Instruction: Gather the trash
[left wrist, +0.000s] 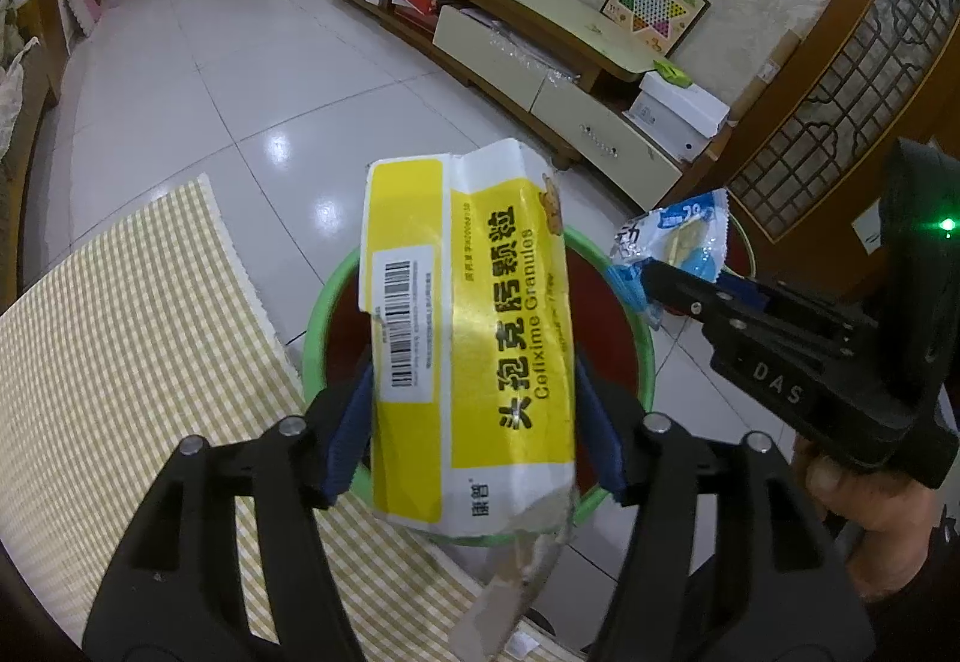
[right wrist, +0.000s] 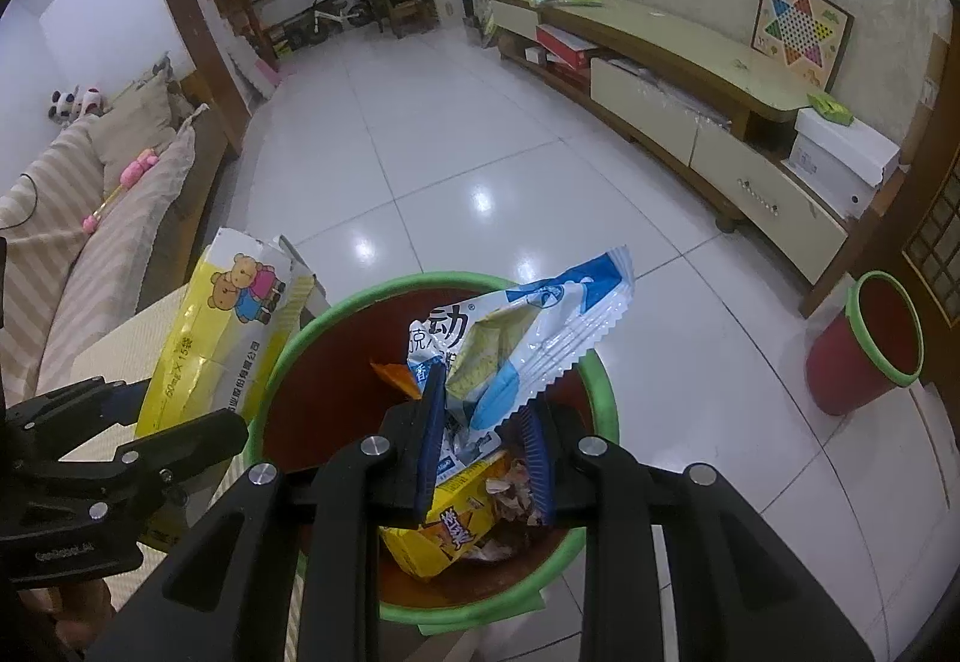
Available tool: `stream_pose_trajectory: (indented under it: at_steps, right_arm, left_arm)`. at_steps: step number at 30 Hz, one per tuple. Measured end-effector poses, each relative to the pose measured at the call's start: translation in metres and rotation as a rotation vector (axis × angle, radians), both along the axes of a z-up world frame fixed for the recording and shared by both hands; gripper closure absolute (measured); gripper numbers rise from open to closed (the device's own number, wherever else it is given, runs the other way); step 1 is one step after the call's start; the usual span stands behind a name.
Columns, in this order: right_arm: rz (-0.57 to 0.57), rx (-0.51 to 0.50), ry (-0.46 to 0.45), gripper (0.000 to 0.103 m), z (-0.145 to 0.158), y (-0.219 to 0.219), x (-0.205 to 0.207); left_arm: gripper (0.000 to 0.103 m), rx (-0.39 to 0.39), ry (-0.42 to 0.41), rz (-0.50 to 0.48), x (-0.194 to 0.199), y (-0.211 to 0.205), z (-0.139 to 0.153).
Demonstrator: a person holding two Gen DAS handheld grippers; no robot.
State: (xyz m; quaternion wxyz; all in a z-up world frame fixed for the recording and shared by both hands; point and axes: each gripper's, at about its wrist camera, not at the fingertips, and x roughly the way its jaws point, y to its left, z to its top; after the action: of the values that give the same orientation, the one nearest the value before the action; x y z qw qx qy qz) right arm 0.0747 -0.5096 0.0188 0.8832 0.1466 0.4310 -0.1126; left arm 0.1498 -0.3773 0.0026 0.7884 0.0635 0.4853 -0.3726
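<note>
Left wrist view: the left gripper (left wrist: 471, 410) hung over the bin (left wrist: 642, 362) with the yellow box (left wrist: 474, 326) between its blue pads (left wrist: 351, 434); a slight gap showed at each side, so its jaws stood apart, not pressing. The bin stood on the tiled floor just beside the checked cloth (left wrist: 120, 338). The right gripper (right wrist: 480, 440) was clamped on the blue-and-white wrapper (right wrist: 516, 344), above the trash (right wrist: 444, 524) already inside.

Long low TV cabinet (right wrist: 690, 62) against the wall, bearing a Chinese checkers board (right wrist: 801, 29) leaned upright; white box (right wrist: 846, 152) beside it; sofa (right wrist: 78, 218) opposite; glossy tiled floor (right wrist: 456, 146) between.
</note>
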Motion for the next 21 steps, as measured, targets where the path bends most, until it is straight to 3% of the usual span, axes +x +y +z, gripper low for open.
stream_pose_trajectory:
  at_steps: [4,6,8,14,17,21]
  right_arm:
    - [0.006,0.001,0.012,0.069,-0.002,0.003,0.002]
    - [0.012,-0.001,0.014,0.066,-0.003,0.005,0.003]
    - [0.015,-0.01,0.016,0.053,-0.003,0.006,0.003]
    - [0.024,-0.021,0.005,0.023,0.001,0.013,0.002]
    - [0.03,-0.026,-0.003,0.013,0.004,0.02,0.001]
    - [0.048,-0.031,-0.013,0.01,0.009,0.031,0.0]
  left_arm:
    - [0.033,0.014,0.007,-0.017,0.0,-0.005,-0.005]
    - [0.019,0.014,-0.004,-0.012,-0.001,-0.003,-0.005]
    - [0.012,0.022,-0.002,-0.011,-0.002,-0.001,-0.006]
    - [0.006,0.055,-0.028,0.005,-0.005,0.016,-0.007]
    - [0.006,0.062,-0.031,0.036,-0.004,0.031,-0.004]
    - [0.006,0.063,-0.053,0.076,-0.006,0.057,0.006]
